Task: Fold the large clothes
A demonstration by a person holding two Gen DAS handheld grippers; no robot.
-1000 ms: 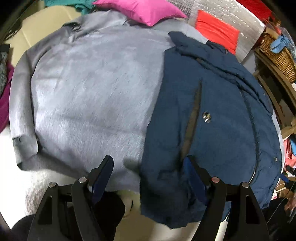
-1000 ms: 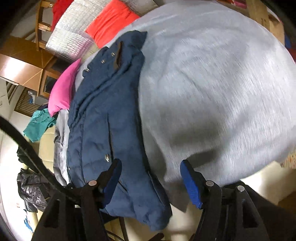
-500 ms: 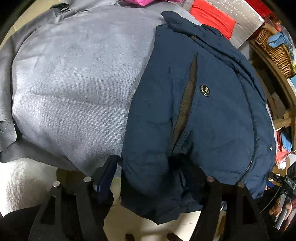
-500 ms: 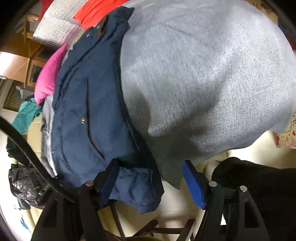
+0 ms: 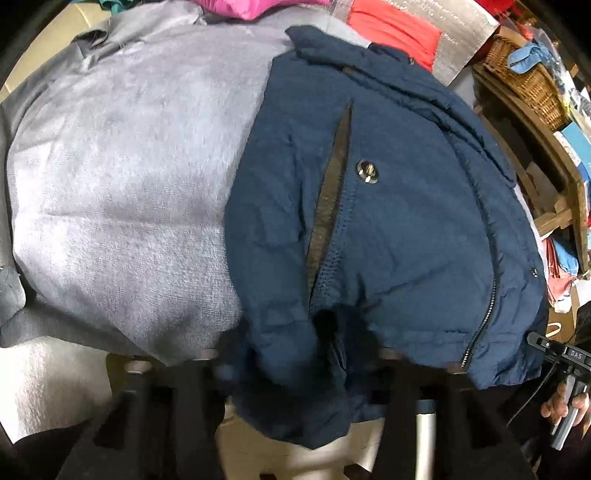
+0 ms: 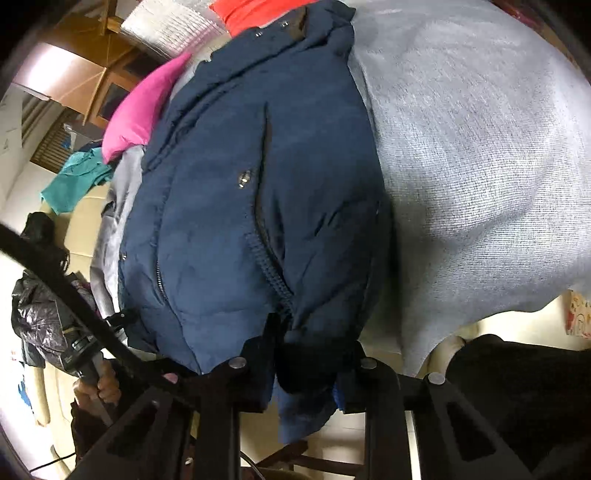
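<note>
A navy padded jacket (image 5: pixel 406 221) lies on a large grey garment (image 5: pixel 129 184) spread over the surface. The jacket's near hem hangs over the edge toward me. My left gripper (image 5: pixel 303 362) is at that hem with its jaws still wide; bunched hem fabric sits between the blurred fingers. In the right wrist view, my right gripper (image 6: pixel 314 354) is closing on the other part of the jacket (image 6: pixel 221 221) hem, and fabric is pinched between its fingers. The grey garment (image 6: pixel 480 147) lies to the right there. A hand (image 5: pixel 565 406) holds the other tool at the far right.
A pink cushion (image 6: pixel 144 110), a red cloth (image 5: pixel 395 29) and silver foil lie behind the clothes. A wicker basket (image 5: pixel 528 77) sits on wooden shelving at the right. A teal cloth (image 6: pixel 77 177) and a black plastic bag (image 6: pixel 33 317) are off to the side.
Both grippers came down and in to the jacket's near hem. The right jaws went from wide open to pinched on the hem fabric. The left jaws narrowed slightly.
</note>
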